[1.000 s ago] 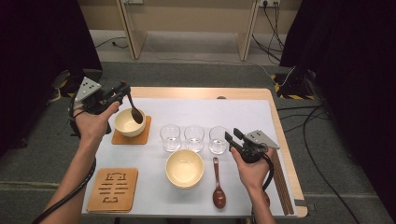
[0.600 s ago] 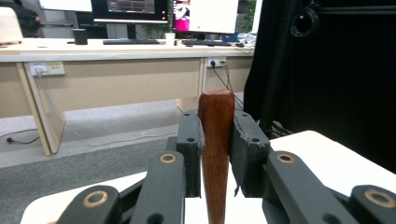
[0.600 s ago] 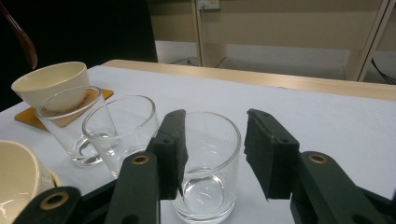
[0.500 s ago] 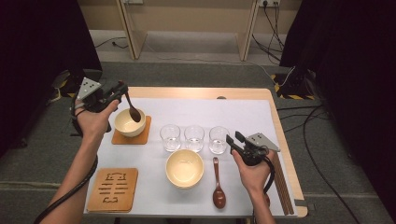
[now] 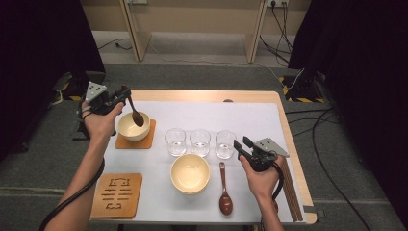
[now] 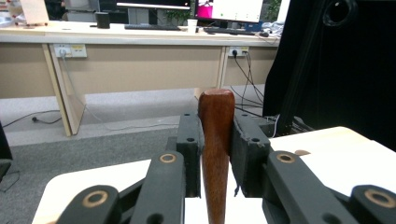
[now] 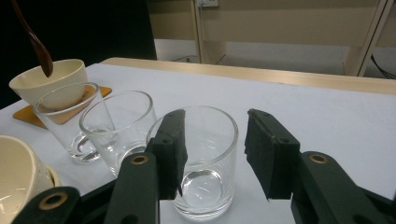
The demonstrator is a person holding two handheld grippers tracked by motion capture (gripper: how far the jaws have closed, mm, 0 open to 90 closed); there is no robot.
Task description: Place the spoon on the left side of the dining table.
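Wooden spoon (image 5: 134, 114), clamped in left gripper (image 5: 118, 96), hangs into bowl (image 5: 131, 128) near the table's left edge: lower slowly, centred. Right gripper (image 5: 244, 146): jaws apart.

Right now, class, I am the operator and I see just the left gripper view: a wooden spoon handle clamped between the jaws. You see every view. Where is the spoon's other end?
Observer: The spoon slants down with its scoop end over the mouth of the bowl, which sits on a coaster at the table's left. I cannot tell whether it touches the bowl.
Operator: What else is in play?
Observer: The right gripper is open and aimed at the rightmost glass of three in a row. Its jaws are close to the glass but not around it.
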